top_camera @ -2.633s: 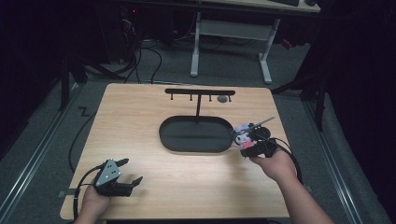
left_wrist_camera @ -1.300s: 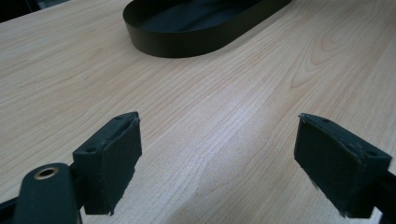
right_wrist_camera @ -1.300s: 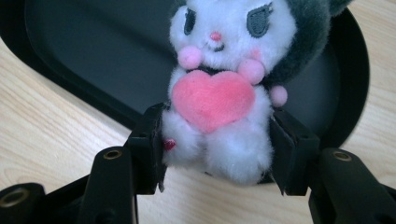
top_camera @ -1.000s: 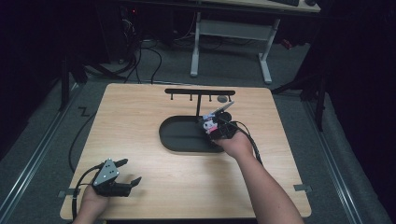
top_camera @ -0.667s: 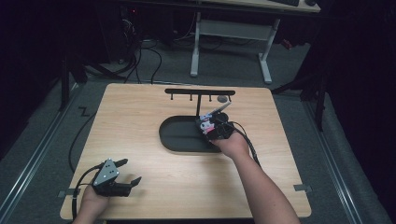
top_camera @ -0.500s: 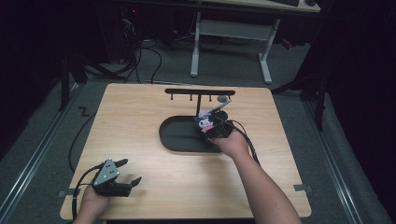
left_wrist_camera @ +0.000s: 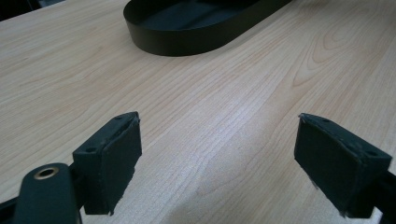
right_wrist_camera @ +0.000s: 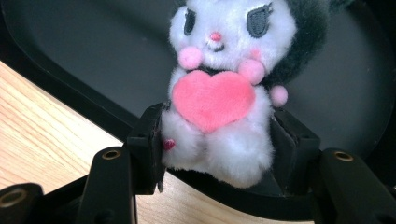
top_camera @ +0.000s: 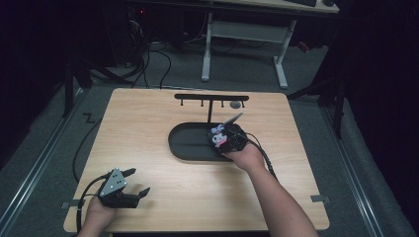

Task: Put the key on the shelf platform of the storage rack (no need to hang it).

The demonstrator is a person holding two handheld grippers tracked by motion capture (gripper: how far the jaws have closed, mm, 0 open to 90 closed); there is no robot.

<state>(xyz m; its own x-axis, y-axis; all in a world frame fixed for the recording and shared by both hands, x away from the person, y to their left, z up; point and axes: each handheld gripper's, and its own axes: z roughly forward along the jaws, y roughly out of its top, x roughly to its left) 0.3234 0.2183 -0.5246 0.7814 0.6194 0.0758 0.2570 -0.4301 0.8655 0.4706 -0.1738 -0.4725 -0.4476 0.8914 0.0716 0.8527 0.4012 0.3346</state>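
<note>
Since a few seconds ago the right hand-held gripper [top_camera: 223, 138] has travelled from the right side of the light wooden tabletop [top_camera: 148, 148] to the near right rim of the shallow black oval tray [top_camera: 188, 143], and it hovers there now. Its jaws are clenched on the lower body of a small white plush toy with a pink heart [right_wrist_camera: 219, 93], held upright over the tray's floor, probably so it can be set down inside. Meanwhile the left hand-held gripper [top_camera: 129, 185] rests near the front left corner, jaws spread wide and empty, well apart from the tray.
</note>
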